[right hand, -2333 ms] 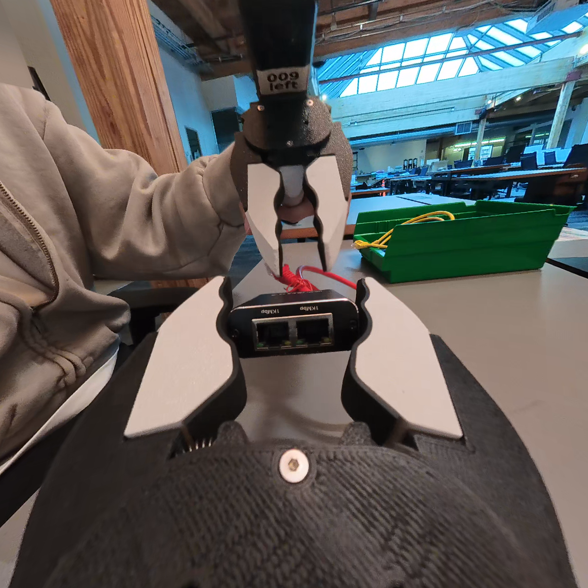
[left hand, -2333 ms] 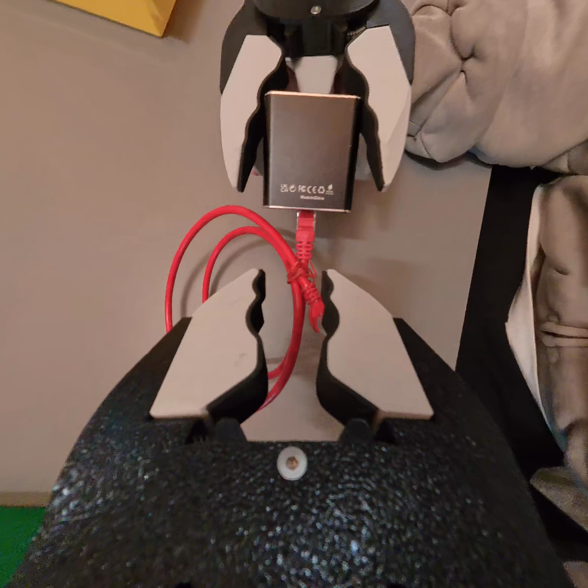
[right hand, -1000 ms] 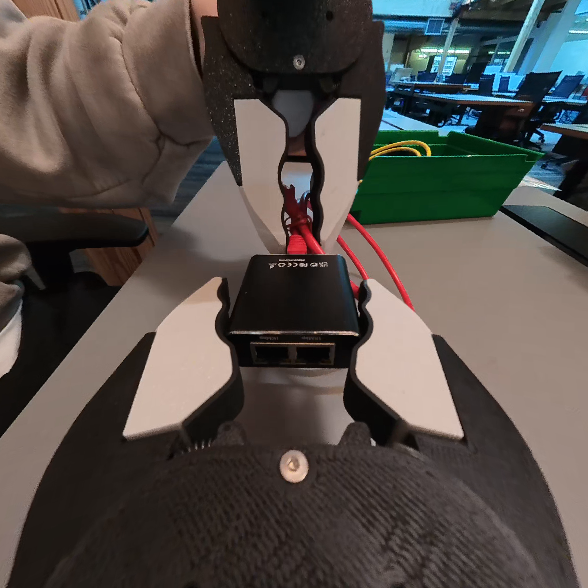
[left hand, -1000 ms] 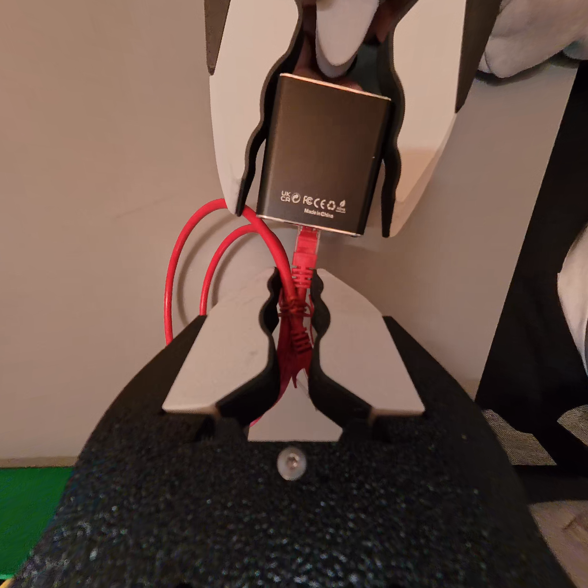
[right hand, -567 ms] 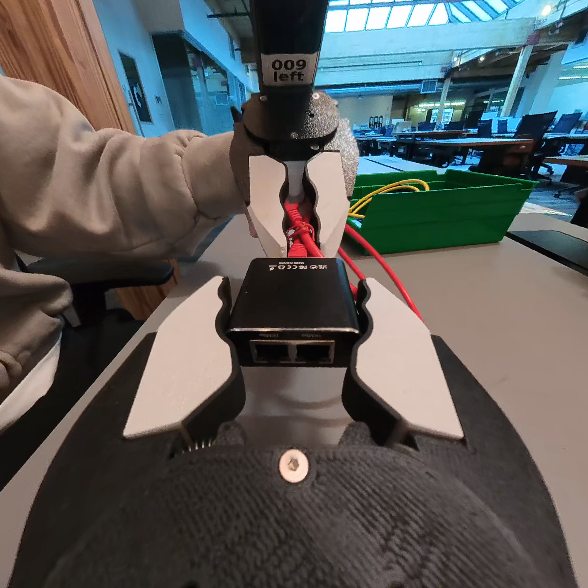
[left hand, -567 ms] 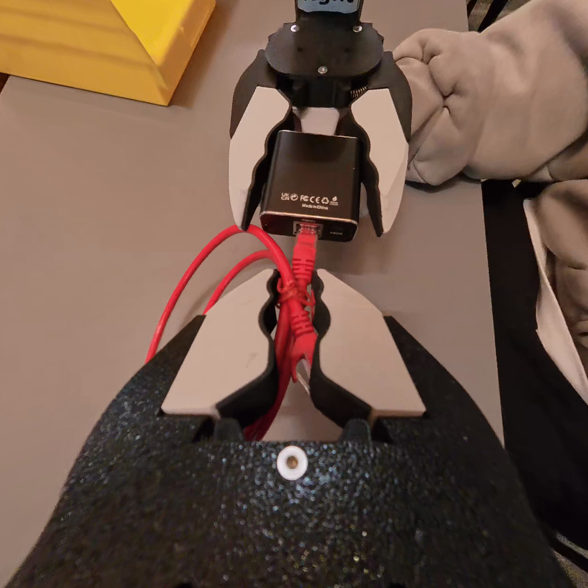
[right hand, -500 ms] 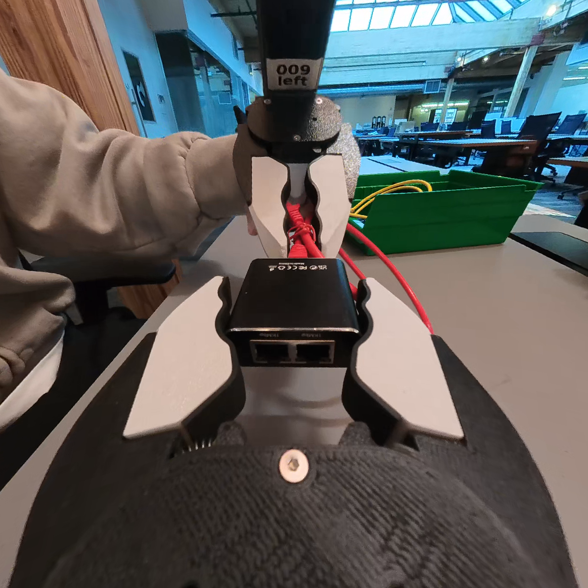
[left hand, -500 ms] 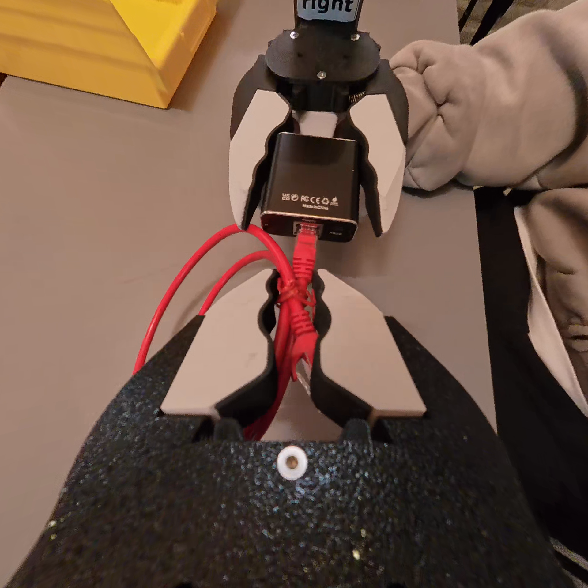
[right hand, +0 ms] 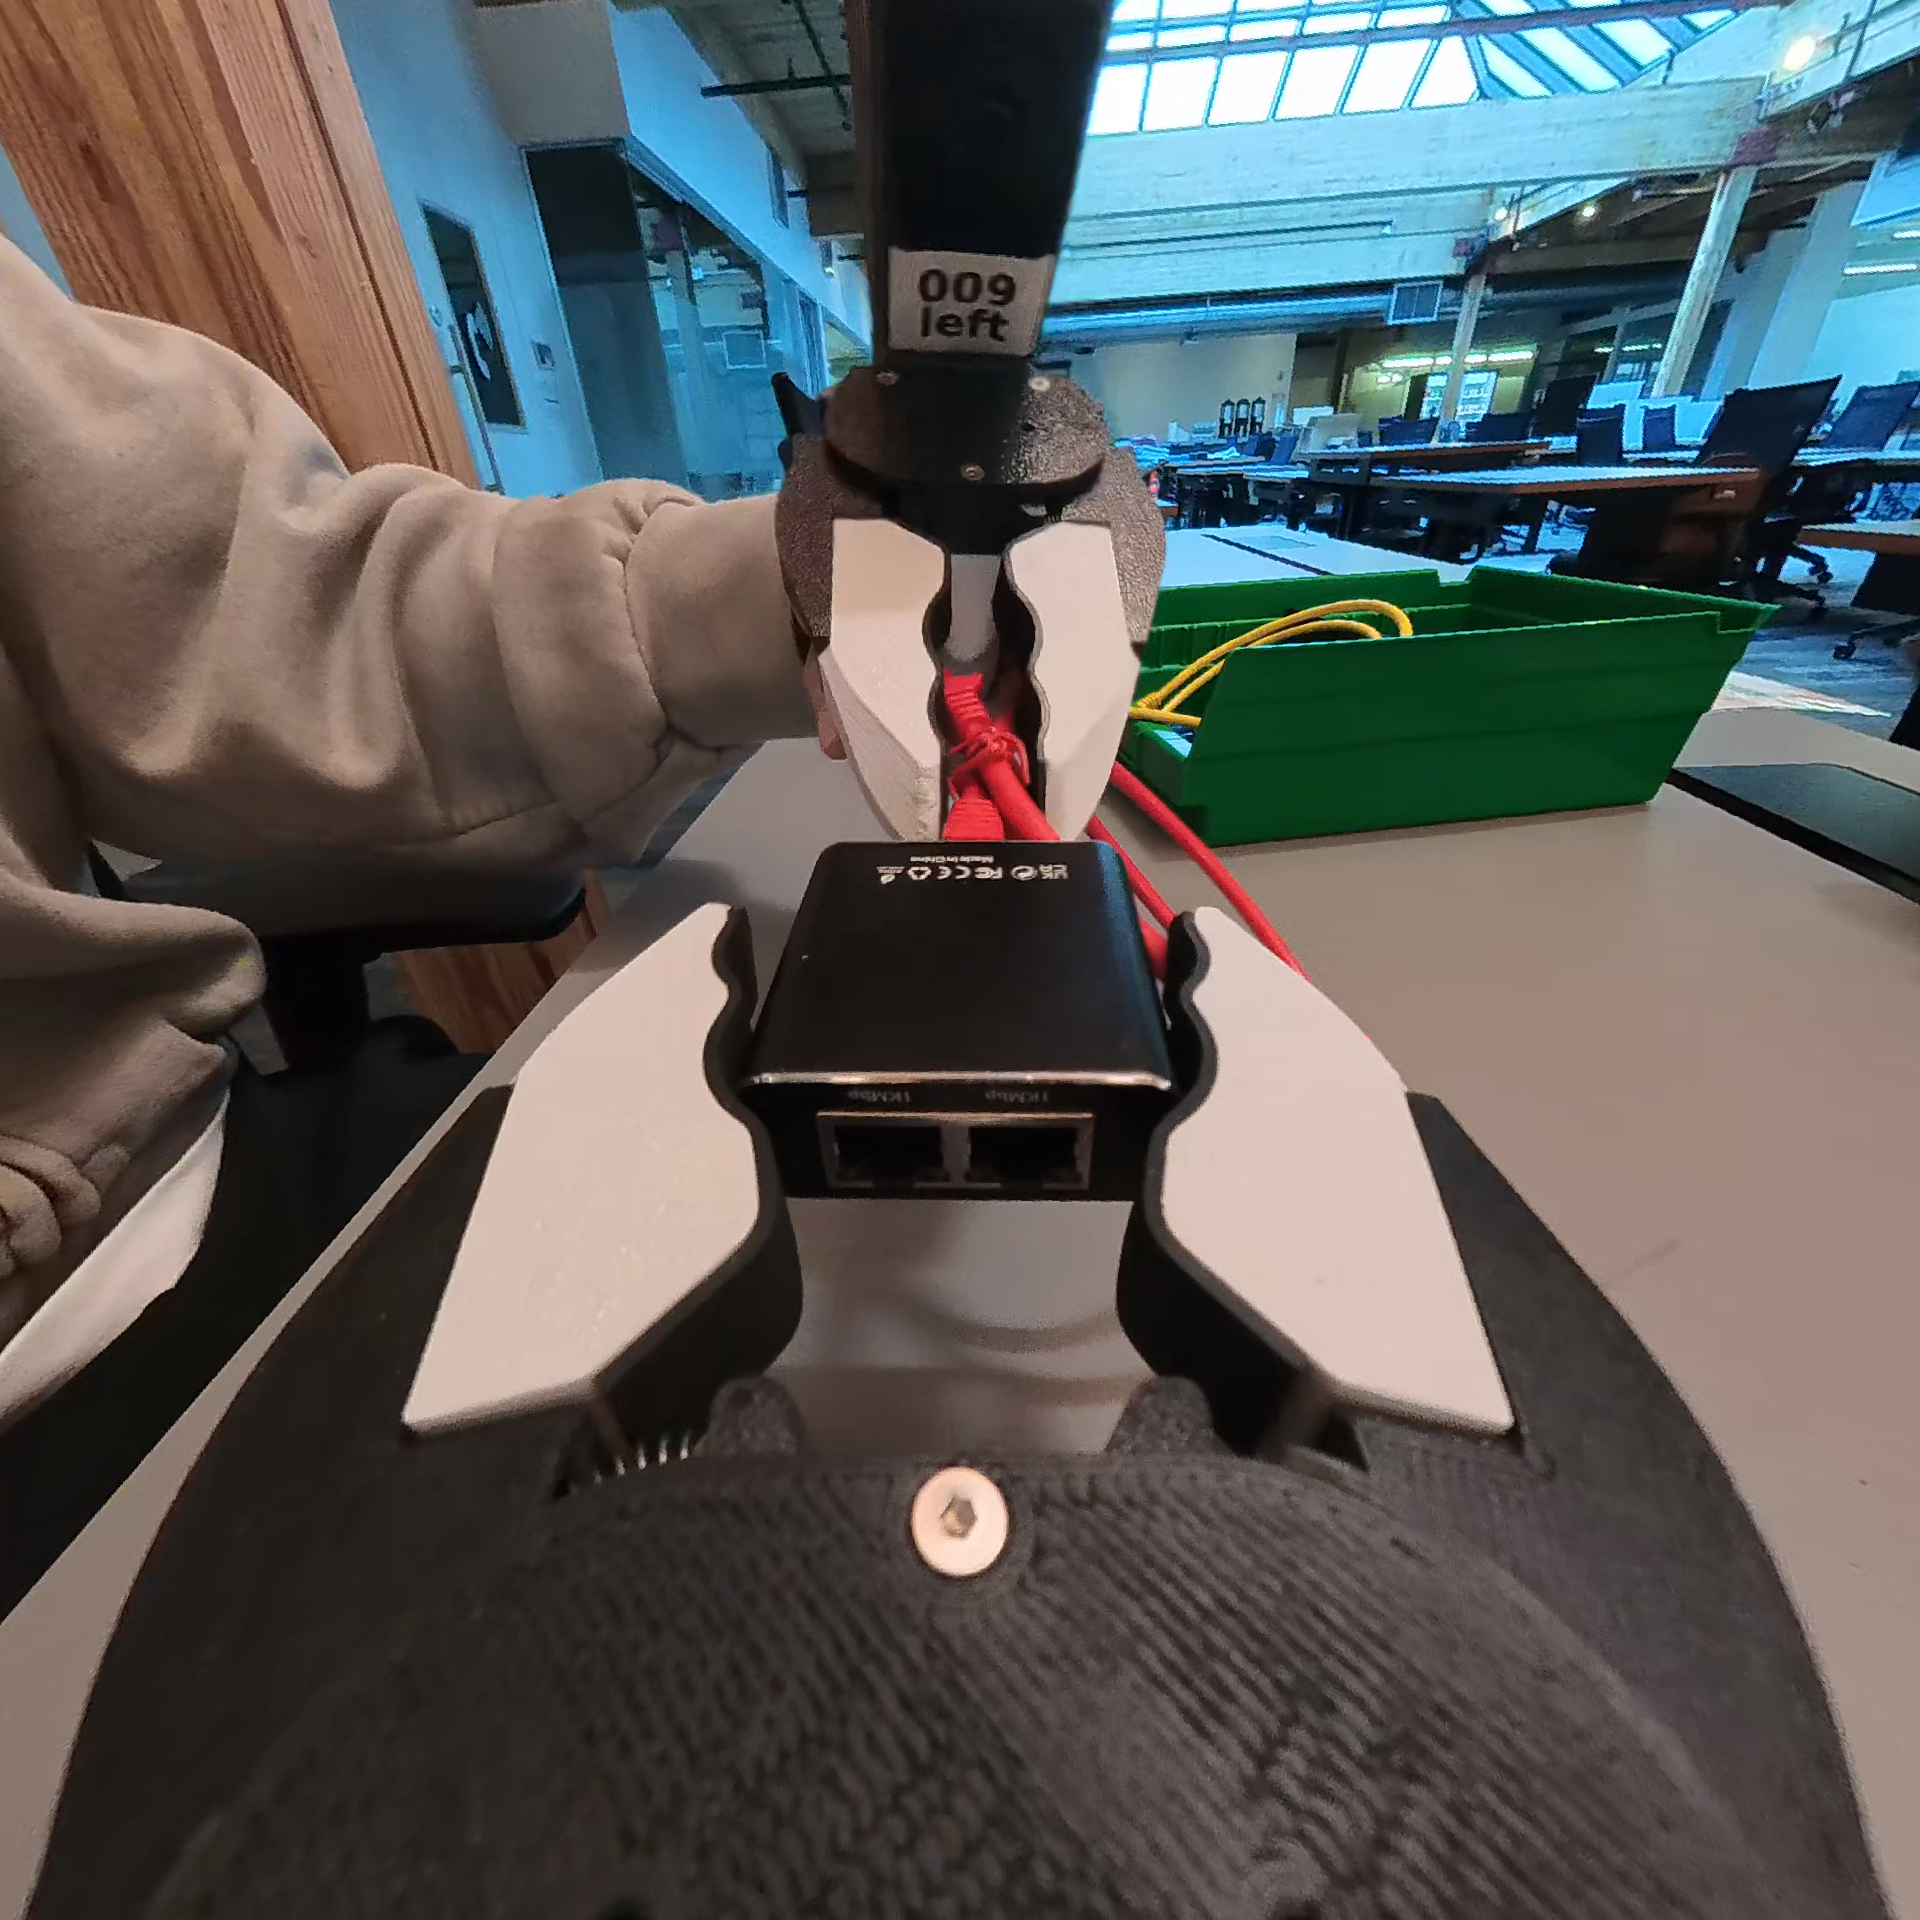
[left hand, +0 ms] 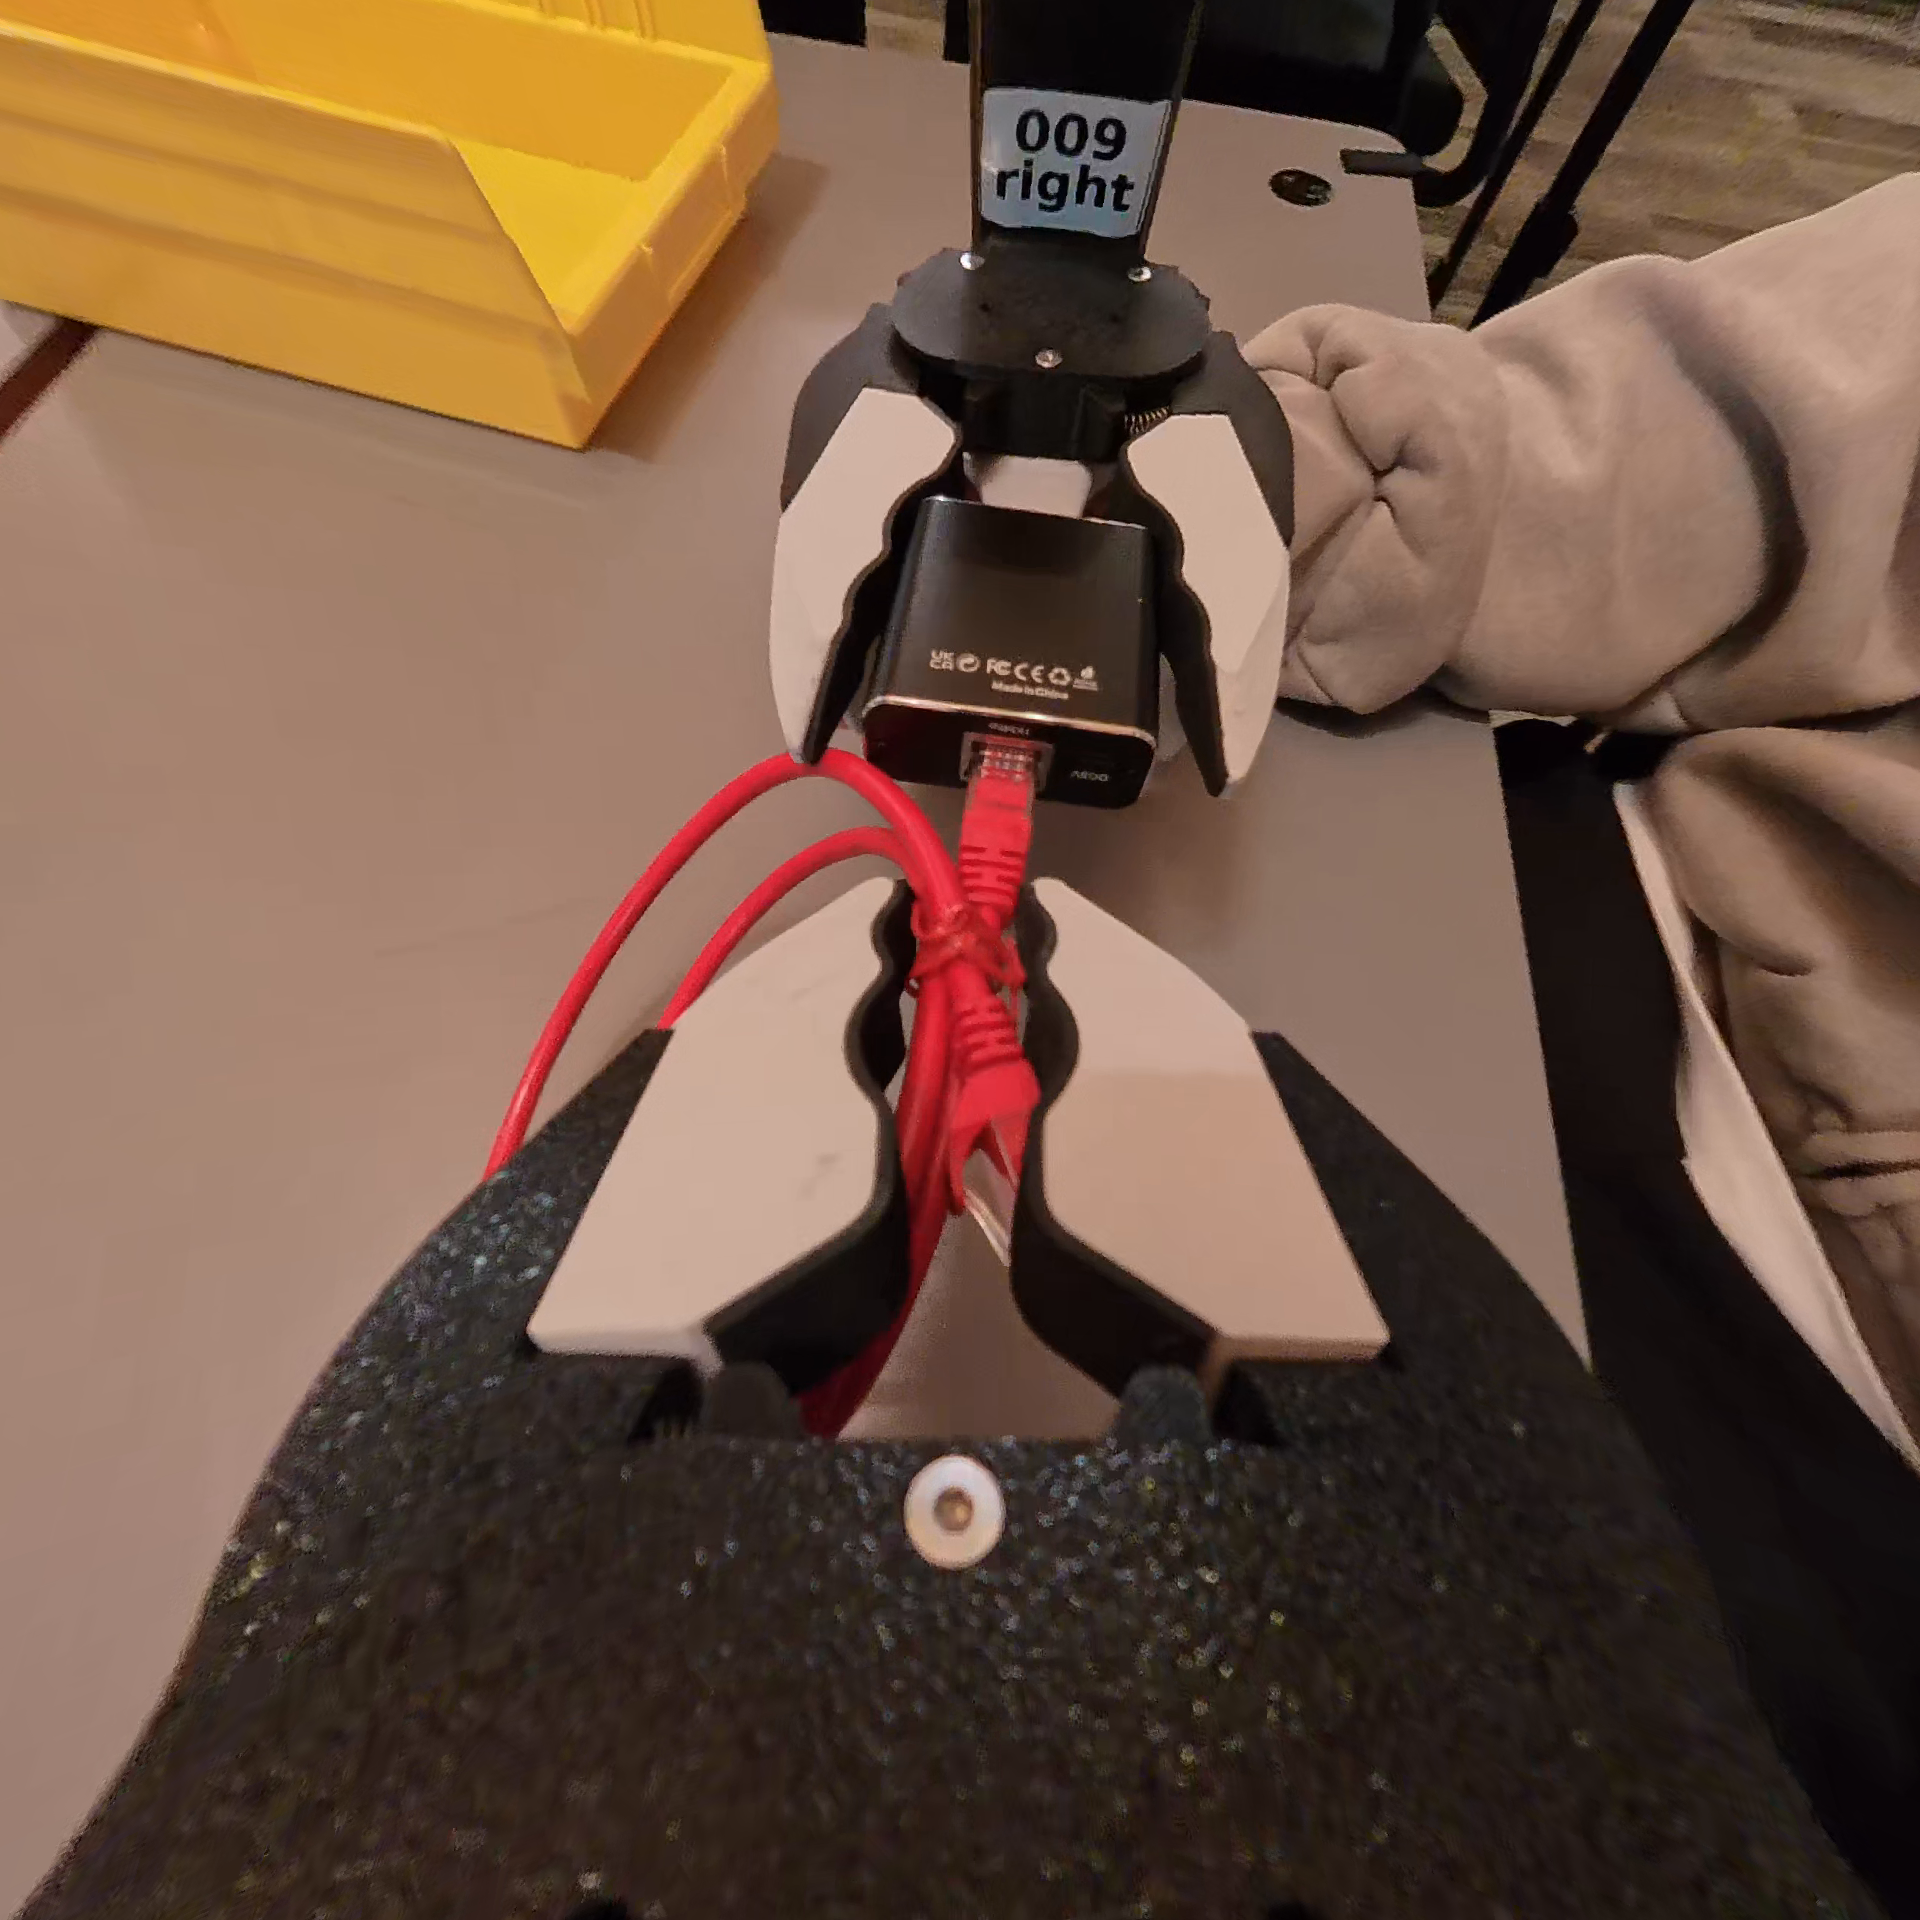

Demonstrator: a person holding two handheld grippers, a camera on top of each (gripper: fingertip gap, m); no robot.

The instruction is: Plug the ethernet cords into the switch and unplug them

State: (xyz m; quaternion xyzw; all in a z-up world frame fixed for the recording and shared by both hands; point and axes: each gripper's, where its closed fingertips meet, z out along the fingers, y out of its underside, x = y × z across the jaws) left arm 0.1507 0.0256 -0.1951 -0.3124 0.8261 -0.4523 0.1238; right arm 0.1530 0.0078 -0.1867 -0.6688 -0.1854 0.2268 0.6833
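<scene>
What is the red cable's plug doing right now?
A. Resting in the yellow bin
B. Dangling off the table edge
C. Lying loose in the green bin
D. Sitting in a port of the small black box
D: the red cable has its plug seated in a port of the black switch, which the right gripper clamps, while the left gripper pinches the cable just behind the plug.

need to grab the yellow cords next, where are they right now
In the right wrist view the yellow cords lie coiled in the green bin, on the table's far right, behind the left gripper.
</scene>
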